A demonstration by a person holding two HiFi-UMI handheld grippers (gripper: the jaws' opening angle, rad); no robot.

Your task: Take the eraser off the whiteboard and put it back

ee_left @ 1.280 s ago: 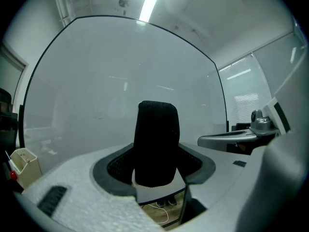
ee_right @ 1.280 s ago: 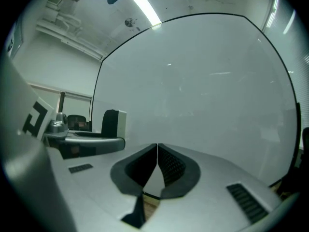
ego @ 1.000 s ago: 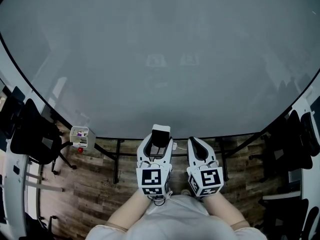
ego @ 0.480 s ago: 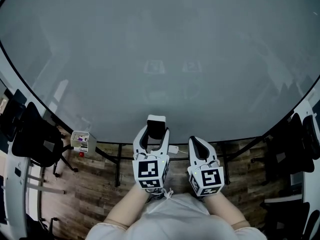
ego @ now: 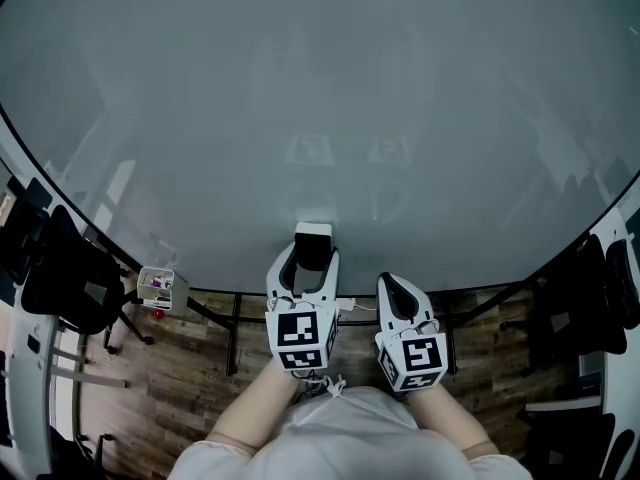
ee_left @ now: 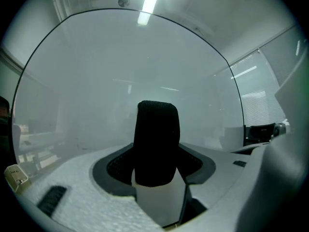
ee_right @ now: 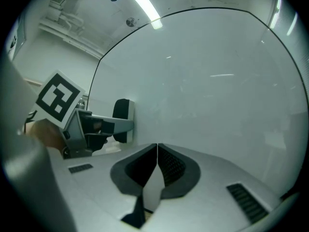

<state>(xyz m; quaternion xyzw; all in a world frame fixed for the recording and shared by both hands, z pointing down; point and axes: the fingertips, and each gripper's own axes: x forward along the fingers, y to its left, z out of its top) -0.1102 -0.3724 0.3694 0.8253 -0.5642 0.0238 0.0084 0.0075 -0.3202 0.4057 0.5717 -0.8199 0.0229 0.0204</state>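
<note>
Left claw (ego: 312,255) pinches black-felt, white-bodied eraser (ee_left: 156,139) right by big grey whiteboard (ego: 320,118); right claw (ego: 392,282) pressed together, empty. Removal apparently done; re-sticking & release not yet.

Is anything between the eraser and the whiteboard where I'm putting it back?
Nothing visible. The left claw holds the eraser close to bare whiteboard; the right claw sits shut beside it, clear of the path.
</note>
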